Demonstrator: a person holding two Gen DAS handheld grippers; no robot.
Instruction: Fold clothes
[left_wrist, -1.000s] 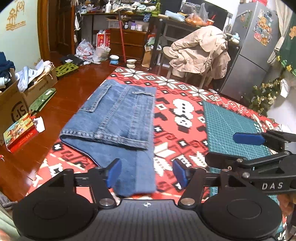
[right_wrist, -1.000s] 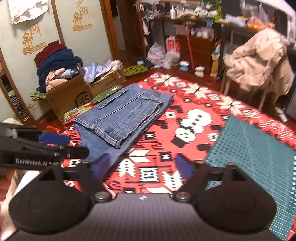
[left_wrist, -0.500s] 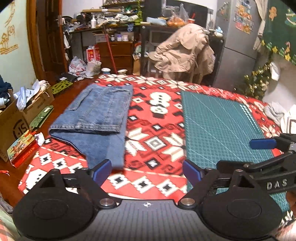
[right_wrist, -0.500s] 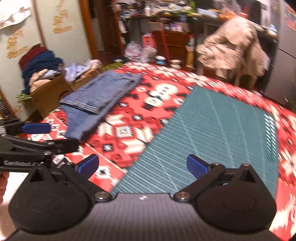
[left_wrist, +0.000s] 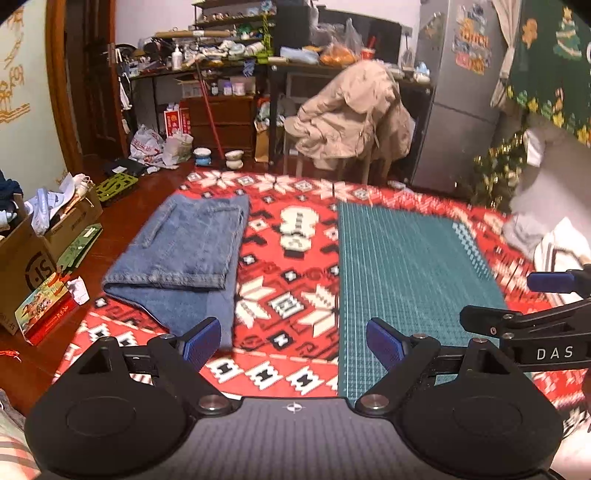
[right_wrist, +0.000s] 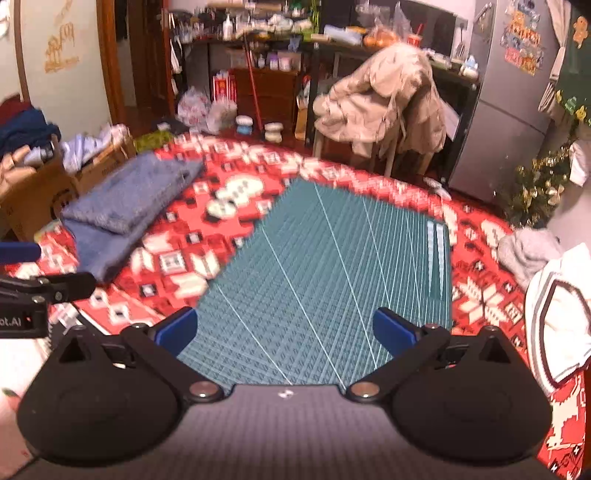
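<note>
So both tools are pulling back and swinging right vs a sec ago: the jeans (left_wrist: 184, 254) were sitting right under the left tool (left_wrist: 291, 341), now they're lying off to its left, and the green mat (right_wrist: 325, 266) is filling the right cam. Left tool jaws standing wide apart, holding nothing; right tool (right_wrist: 284, 330) likewise wide apart and empty. Jeans lying folded on the red patterned cloth (left_wrist: 291, 266), left of the mat: upper layer doubled over, one lower layer sticking out toward the cam, edges fairly square. Reading it as jeans done w/ and released. White garment w/ dark trim (right_wrist: 554, 321) and grey one (right_wrist: 528, 251) lying at the right, prob next
</note>
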